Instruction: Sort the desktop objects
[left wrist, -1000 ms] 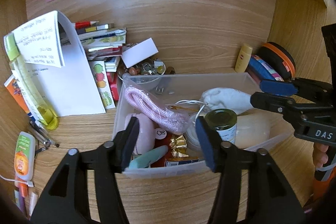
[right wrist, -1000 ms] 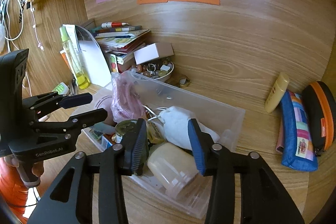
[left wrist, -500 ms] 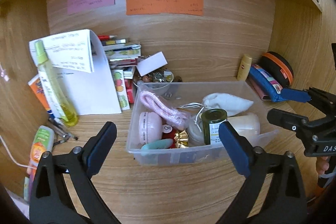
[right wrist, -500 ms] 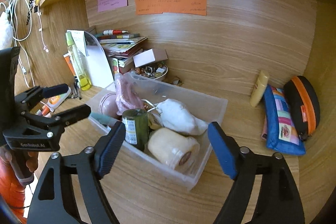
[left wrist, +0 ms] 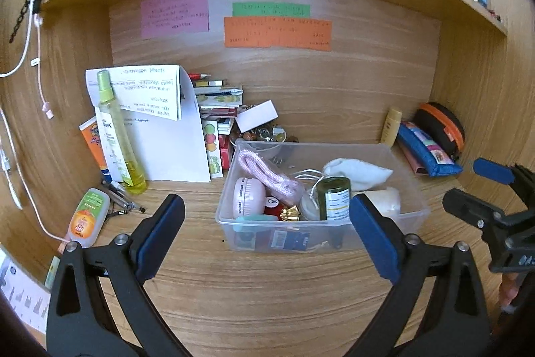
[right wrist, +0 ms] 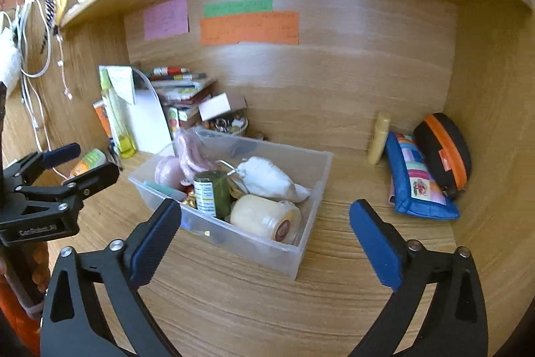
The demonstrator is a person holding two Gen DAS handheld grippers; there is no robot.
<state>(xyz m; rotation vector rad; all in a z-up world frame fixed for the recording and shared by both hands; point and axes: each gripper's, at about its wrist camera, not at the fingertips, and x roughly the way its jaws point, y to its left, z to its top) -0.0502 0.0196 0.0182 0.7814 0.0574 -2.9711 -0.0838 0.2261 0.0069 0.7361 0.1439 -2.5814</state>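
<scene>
A clear plastic bin (left wrist: pixel 411 216) stands in the middle of the wooden desk and also shows in the right wrist view (right wrist: pixel 301 253). It holds a green jar (left wrist: pixel 332 198), a pink rope (left wrist: pixel 267 173), a white cloth pouch (left wrist: pixel 356 169), a pale candle jar (right wrist: pixel 264 216) and several small items. My left gripper (left wrist: pixel 267 236) is open wide and empty, in front of the bin and apart from it. My right gripper (right wrist: pixel 265 235) is open wide and empty, near the bin's right front corner.
At the left stand a yellow spray bottle (left wrist: pixel 117 136), white papers (left wrist: pixel 167 136), a book stack (left wrist: pixel 217 109) and a small orange-green bottle (left wrist: pixel 87 218). At the right lie a yellow tube (left wrist: pixel 391 126), a blue pencil case (left wrist: pixel 428 153) and a black-orange case (left wrist: pixel 441 126). A shelf runs overhead.
Both grippers have opened wide and pulled back from the bin toward the desk's front edge. The bin and its contents stay in place.
</scene>
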